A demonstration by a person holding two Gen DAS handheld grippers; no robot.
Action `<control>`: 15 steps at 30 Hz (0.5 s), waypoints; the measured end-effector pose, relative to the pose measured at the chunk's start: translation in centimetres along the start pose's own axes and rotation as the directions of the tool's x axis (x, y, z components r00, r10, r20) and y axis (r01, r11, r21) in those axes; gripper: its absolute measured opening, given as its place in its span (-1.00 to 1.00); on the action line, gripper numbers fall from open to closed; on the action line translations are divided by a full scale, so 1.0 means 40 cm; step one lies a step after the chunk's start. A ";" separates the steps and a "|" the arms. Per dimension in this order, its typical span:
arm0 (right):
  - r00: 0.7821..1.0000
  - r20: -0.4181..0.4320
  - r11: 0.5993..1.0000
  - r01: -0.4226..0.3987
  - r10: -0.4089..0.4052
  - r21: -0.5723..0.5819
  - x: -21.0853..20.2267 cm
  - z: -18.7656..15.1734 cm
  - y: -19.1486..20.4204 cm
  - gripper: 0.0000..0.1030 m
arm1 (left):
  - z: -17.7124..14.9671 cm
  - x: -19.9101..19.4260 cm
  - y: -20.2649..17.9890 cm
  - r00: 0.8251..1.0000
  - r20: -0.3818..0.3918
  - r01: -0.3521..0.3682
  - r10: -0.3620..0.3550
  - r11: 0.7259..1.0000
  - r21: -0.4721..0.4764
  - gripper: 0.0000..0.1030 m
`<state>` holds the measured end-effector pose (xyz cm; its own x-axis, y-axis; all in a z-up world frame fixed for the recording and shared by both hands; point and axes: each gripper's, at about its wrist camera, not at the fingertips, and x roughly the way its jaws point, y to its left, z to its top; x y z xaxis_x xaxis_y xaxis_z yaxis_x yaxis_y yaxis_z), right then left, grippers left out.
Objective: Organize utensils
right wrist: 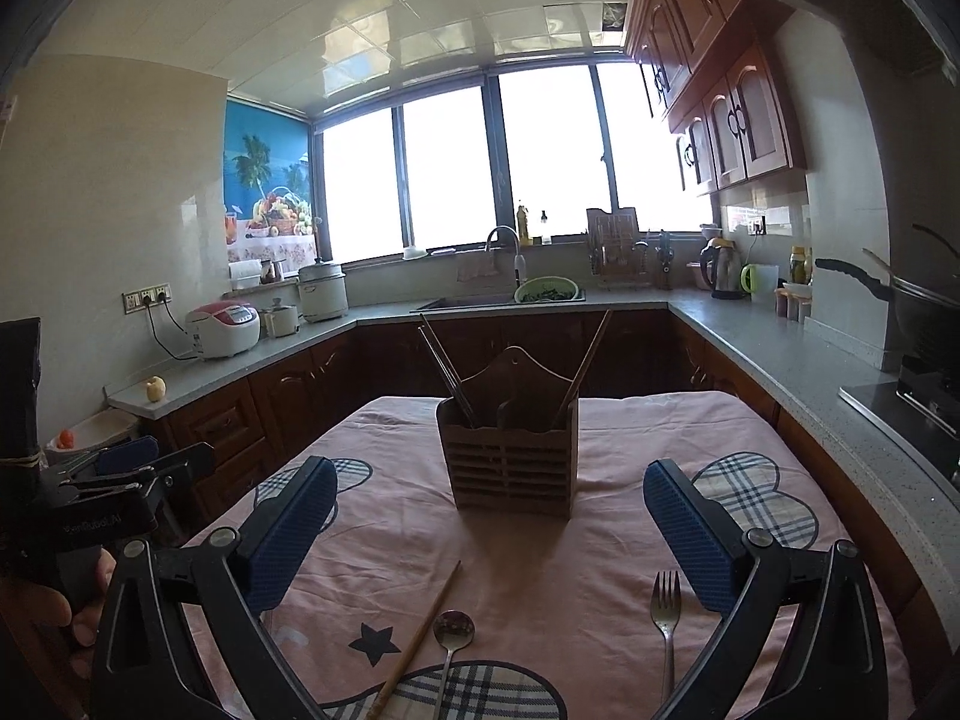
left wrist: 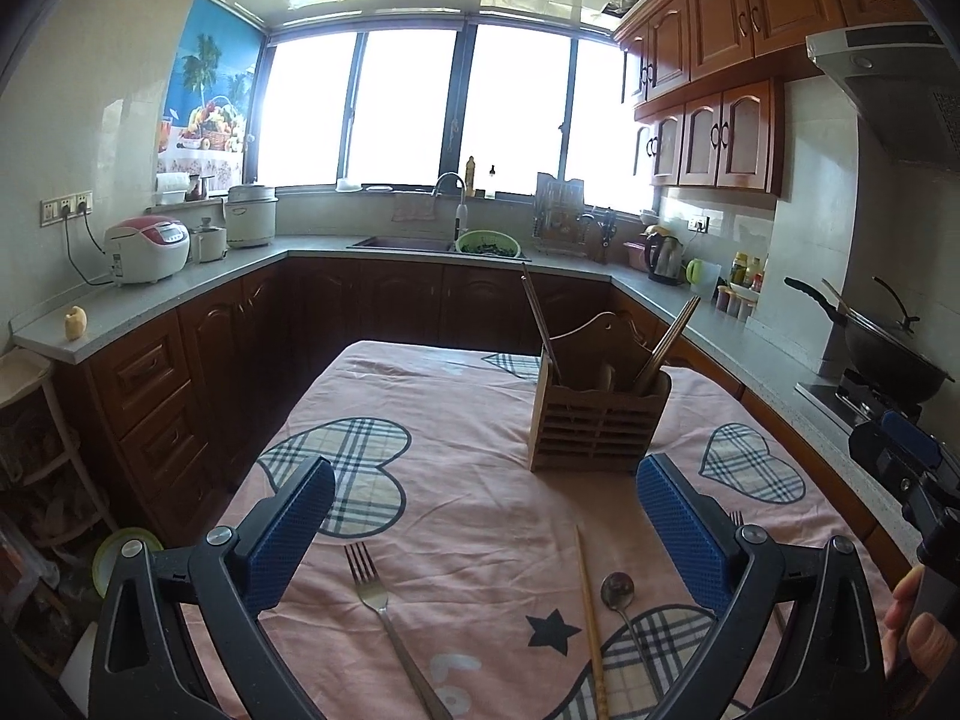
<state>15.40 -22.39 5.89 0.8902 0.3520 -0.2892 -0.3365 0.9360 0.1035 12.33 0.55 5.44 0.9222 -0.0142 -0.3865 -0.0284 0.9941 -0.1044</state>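
A slatted wooden utensil holder [left wrist: 594, 420] [right wrist: 510, 456] stands on the pink tablecloth with several chopsticks upright in it. On the cloth near me lie a fork [left wrist: 375, 594], a single chopstick [left wrist: 591, 618] [right wrist: 420, 636], a spoon [left wrist: 621, 597] [right wrist: 453, 636] and a second fork [right wrist: 666, 612]. My left gripper [left wrist: 486, 498] is open and empty above the first fork, chopstick and spoon. My right gripper [right wrist: 489, 501] is open and empty, with the spoon and second fork between its fingers. The right gripper also shows at the right edge of the left wrist view [left wrist: 900, 456].
The table [left wrist: 456, 396] stands inside a U-shaped kitchen counter [left wrist: 180, 294]. The counter holds rice cookers [left wrist: 147, 249], a sink with a green colander [left wrist: 487, 243], a kettle [left wrist: 663, 258] and a wok on the stove [left wrist: 888, 354]. A low shelf [left wrist: 36, 420] stands at left.
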 end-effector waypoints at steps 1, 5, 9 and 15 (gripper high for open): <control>1.000 0.011 1.000 0.002 -0.002 -0.010 -0.012 0.006 0.006 1.00 | -0.003 -0.011 0.002 1.000 0.008 -0.003 0.003 1.000 0.007 0.98; 0.999 0.041 1.000 0.005 -0.005 -0.014 -0.049 -0.006 0.013 1.00 | -0.045 -0.042 0.002 0.999 0.030 -0.030 0.030 0.999 0.029 0.98; 0.999 0.044 1.000 0.031 -0.031 0.002 -0.074 -0.076 0.008 1.00 | -0.109 -0.054 0.002 0.999 0.015 -0.042 0.042 0.998 0.036 0.98; 0.998 0.014 0.998 0.056 -0.056 0.006 -0.096 -0.177 0.015 1.00 | -0.173 -0.083 -0.002 0.998 -0.016 -0.057 0.057 0.998 0.022 0.98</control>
<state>9.59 -23.21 0.33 0.9118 0.2990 -0.2815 -0.2844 0.9542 0.0925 6.60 -0.23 0.41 0.9128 0.0411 -0.4064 -0.0723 0.9955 -0.0619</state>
